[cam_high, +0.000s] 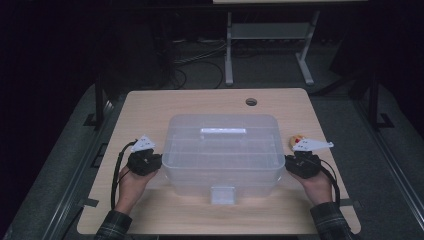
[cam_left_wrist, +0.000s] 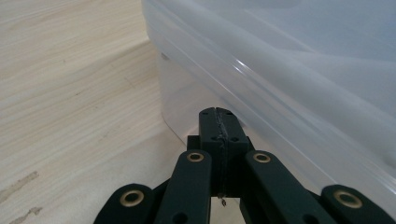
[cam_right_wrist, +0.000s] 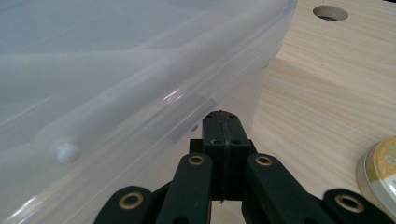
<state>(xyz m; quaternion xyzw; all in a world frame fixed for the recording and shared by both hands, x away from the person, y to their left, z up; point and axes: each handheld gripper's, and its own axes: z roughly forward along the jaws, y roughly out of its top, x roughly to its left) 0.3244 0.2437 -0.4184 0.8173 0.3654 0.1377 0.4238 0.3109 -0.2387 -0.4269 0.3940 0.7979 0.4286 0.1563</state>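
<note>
A large translucent plastic box (cam_high: 222, 150) with its lid on stands in the middle of the wooden table (cam_high: 150, 107). My left gripper (cam_high: 159, 161) is at the box's left side, jaws pressed together with nothing between them, tips under the lid's rim (cam_left_wrist: 261, 88). My right gripper (cam_high: 287, 161) mirrors it at the box's right side, also shut and empty, its tips (cam_right_wrist: 223, 119) just below the box's rim (cam_right_wrist: 154, 88). A hand holds each gripper from the table's near edge.
A small round yellow and red object (cam_high: 298, 140) lies on the table just behind my right gripper, seen as a round lidded thing (cam_right_wrist: 380, 170) in the right gripper view. A cable hole (cam_high: 251, 102) sits near the table's far edge. A white table frame (cam_high: 270, 45) stands beyond.
</note>
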